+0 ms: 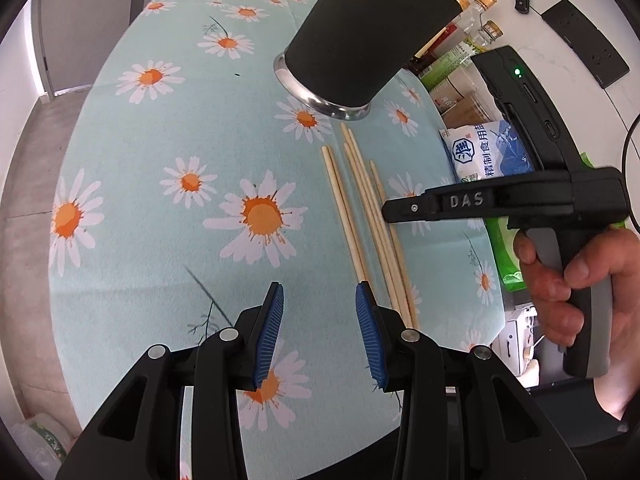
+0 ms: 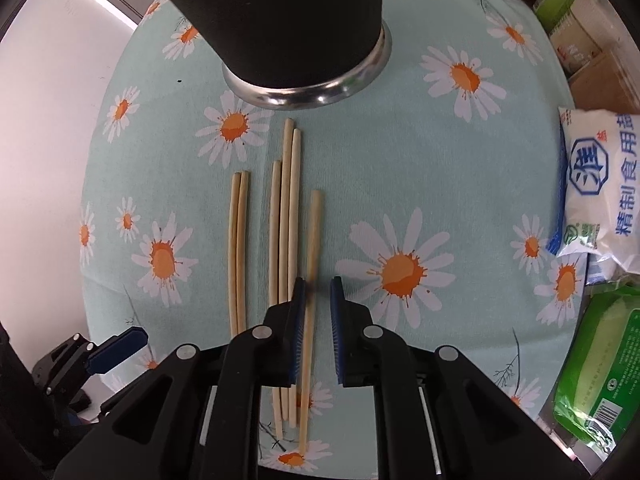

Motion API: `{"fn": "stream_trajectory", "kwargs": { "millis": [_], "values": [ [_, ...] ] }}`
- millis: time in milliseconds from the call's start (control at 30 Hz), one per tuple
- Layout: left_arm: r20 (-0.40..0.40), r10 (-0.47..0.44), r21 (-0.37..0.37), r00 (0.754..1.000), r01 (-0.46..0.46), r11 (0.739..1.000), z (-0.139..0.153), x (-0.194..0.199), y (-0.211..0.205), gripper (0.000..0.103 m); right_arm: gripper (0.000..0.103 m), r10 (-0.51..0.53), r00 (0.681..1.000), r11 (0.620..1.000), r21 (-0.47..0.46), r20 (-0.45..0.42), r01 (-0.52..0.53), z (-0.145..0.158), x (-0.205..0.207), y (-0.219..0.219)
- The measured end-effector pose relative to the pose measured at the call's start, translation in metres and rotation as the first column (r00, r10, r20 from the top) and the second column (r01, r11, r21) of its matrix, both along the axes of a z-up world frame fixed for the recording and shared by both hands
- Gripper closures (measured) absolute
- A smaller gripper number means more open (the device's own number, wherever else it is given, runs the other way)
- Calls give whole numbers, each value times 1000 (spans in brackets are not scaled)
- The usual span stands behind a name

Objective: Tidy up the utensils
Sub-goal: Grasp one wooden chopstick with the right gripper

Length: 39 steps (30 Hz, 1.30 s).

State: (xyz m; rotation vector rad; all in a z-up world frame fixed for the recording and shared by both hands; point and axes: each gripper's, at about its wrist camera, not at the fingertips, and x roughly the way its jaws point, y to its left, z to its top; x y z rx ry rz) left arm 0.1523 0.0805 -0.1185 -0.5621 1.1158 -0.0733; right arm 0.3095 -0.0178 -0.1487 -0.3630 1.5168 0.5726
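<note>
We are just starting: all six chopsticks (image 2: 280, 248) lie by the black cup (image 2: 296, 20), our right gripper (image 2: 318, 284) nearly closed around one, the left gripper (image 1: 320, 292) spread and empty.

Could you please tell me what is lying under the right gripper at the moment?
Six wooden chopsticks lie on the daisy tablecloth under the right gripper. Its fingers cover part of their lower lengths.
</note>
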Motion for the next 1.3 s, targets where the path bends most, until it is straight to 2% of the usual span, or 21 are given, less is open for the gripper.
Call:
{"fn": "stream_trajectory", "kwargs": {
  "millis": [167,267,367,533,833,933,1033,1100,1133,1167,1300],
  "values": [
    [-14,-33,-5,999,33,999,-4,7,0,67,91,-24,1000,999,-28,10,24,1,1,0],
    [-20,-52,-13,998,51,999,-7,10,-1,67,97,-31,999,998,-47,33,32,2,-2,2],
    [-15,-72,-17,997,72,997,-8,13,-2,67,98,-86,996,996,-24,14,86,1,1,-2],
    [-25,-76,-1,997,76,997,-9,18,-4,67,98,-101,995,995,8,-11,101,1,4,-6],
    [-52,-53,63,997,56,996,-6,37,-17,67,98,-44,999,978,202,-5,44,44,16,-36],
    [-71,-26,70,997,31,997,-4,45,-24,67,98,-8,1000,966,258,-9,10,57,17,-49],
    [-111,10,129,994,5,992,-4,52,-31,69,98,27,1000,949,316,-16,-20,67,18,-58],
    [-126,35,139,991,-17,990,-5,55,-32,69,98,52,998,940,339,-18,-43,68,20,-66],
    [-134,48,152,990,-28,988,-6,57,-34,71,98,60,998,938,343,-17,-50,70,20,-66],
    [-140,56,161,989,-33,986,-6,59,-35,78,98,66,998,937,346,-18,-56,71,21,-64],
    [-169,85,195,982,-51,979,-12,67,-41,83,98,81,996,929,364,-41,-60,70,22,-76]
  ]
}}
